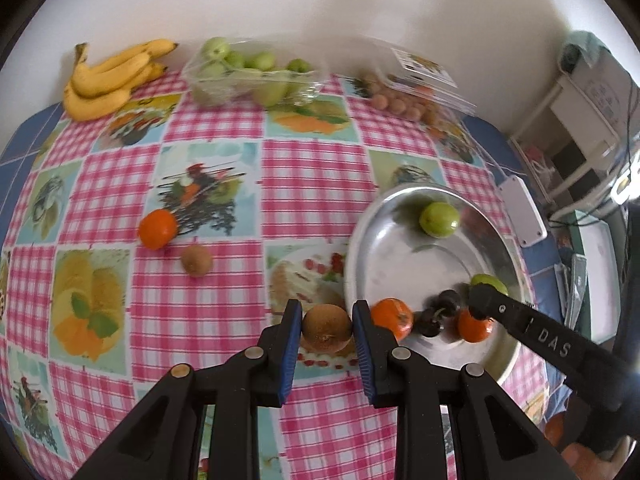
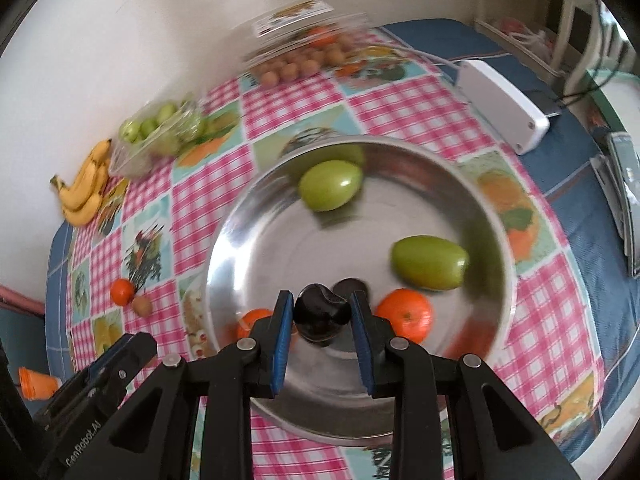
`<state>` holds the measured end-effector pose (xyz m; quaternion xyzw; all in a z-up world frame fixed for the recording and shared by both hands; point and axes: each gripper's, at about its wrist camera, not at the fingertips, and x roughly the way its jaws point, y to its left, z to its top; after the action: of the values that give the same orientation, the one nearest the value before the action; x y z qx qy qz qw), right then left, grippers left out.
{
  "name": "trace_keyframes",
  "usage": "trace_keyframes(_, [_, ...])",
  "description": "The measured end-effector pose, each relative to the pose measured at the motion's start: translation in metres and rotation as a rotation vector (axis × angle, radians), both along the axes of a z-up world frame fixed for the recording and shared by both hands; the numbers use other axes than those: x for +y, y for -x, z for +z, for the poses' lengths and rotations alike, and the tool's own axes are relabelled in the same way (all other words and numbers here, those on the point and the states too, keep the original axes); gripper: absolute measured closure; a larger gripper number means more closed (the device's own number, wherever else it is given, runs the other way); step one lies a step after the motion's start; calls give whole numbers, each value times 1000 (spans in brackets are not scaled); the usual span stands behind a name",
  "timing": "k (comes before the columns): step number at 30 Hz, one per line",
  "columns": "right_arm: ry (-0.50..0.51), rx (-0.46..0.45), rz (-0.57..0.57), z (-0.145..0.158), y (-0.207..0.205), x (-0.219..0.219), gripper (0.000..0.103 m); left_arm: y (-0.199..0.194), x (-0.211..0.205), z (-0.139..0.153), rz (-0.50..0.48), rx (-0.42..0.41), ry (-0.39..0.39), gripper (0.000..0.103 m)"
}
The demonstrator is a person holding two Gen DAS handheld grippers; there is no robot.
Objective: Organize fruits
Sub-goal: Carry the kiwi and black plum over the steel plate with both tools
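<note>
Brown and fuzzy, a kiwi (image 1: 327,328) sits pinched between the blue pads of the left gripper (image 1: 327,330), held above the checked surface (image 1: 312,184) just left of the steel bowl (image 2: 224,240). Its long axis runs across the gap from pad to pad, and its dark stem end faces down toward the camera.

Over the bowl, the right gripper (image 2: 322,316) pinches a dark plum (image 2: 322,314); its notched top is turned up and to the right. A second dark plum (image 2: 352,286) lies just behind it on the bowl floor.

Around the held plum in the bowl are two tangerines, one close to the right (image 2: 406,314) and one partly hidden behind the left pad (image 2: 252,320). Two green fruits also lie there: one (image 2: 430,262) on the right with its long axis left to right, and one (image 2: 330,184) near the far wall, tilted up to the right.

Out on the surface, well left of the bowl, a loose tangerine (image 1: 157,229) and a second kiwi (image 1: 196,261) lie near each other. Along the far edge stand a bunch of bananas (image 1: 112,78), a clear punnet of green fruits (image 1: 252,72) and a blurred clear box of small brown fruits (image 1: 404,96). A white box (image 2: 504,108) lies right of the bowl.
</note>
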<state>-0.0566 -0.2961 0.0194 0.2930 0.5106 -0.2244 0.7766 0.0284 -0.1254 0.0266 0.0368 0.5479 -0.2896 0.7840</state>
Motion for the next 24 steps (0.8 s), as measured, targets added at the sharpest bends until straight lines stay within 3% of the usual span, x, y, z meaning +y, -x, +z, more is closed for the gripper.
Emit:
trace_keyframes(10, [0, -14, -60, 1, 18, -28, 73, 13, -29, 2, -65, -67, -10, 75])
trace_keyframes(24, [37, -53, 3, -12, -7, -23, 73, 13, -60, -13, -130, -200, -30, 75])
